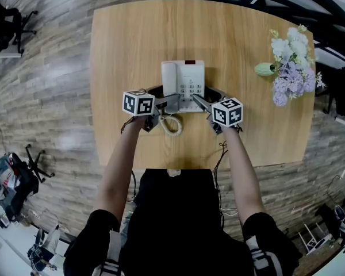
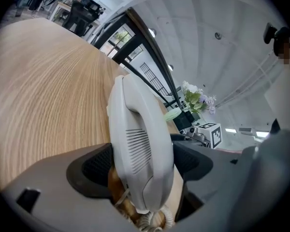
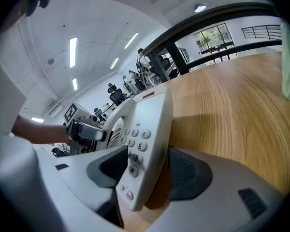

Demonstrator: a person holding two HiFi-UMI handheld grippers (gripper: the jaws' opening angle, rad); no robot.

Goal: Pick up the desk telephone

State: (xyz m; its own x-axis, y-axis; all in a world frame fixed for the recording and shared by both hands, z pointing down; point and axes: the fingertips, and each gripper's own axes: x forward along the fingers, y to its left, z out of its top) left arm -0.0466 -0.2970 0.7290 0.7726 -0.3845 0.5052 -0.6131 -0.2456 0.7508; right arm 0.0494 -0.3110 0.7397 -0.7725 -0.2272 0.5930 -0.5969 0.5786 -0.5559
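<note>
A white desk telephone [image 1: 183, 85] lies on the wooden table [image 1: 126, 45], handset on its left side, keypad on the right. My left gripper [image 1: 171, 99] is at its near left corner, and the handset [image 2: 140, 149] stands between the wide-apart jaws of my left gripper [image 2: 142, 166]. My right gripper [image 1: 200, 101] is at the near right corner. The phone's keypad edge [image 3: 145, 139] sits between the spread jaws of my right gripper [image 3: 145, 170], with bare table showing beside the right pad. The coiled cord [image 1: 172, 124] trails toward me.
A bunch of pale purple and white flowers with a green vase [image 1: 293, 68] lies at the table's right edge. Wood-look floor surrounds the table, and office chairs [image 1: 6, 22] stand far left. The person's body is close against the table's near edge.
</note>
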